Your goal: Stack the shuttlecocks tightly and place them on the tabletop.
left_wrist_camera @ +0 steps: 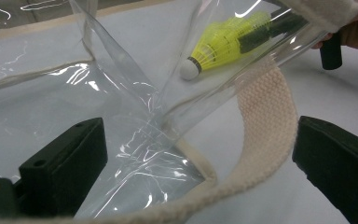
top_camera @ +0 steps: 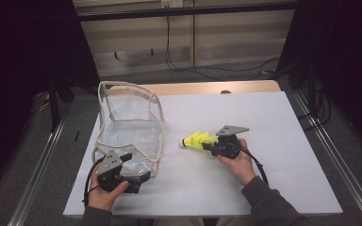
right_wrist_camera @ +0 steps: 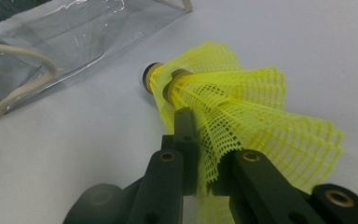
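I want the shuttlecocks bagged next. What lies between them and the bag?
Nothing visible: bare table separates the shuttlecocks, pinched in the right gripper, from the bag. The left gripper is at the bag's near edge, jaws apart around its strap.

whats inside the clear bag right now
Nothing that shows: through the clear bag only the white table is visible. The yellow shuttlecocks are outside it, pinched in the right gripper. The bag's bottom corner near the left gripper is crumpled and hard to read.

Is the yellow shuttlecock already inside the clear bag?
No, the yellow shuttlecock lies outside the clear bag, above the white table, pinched by its skirt in the right gripper's fingers.
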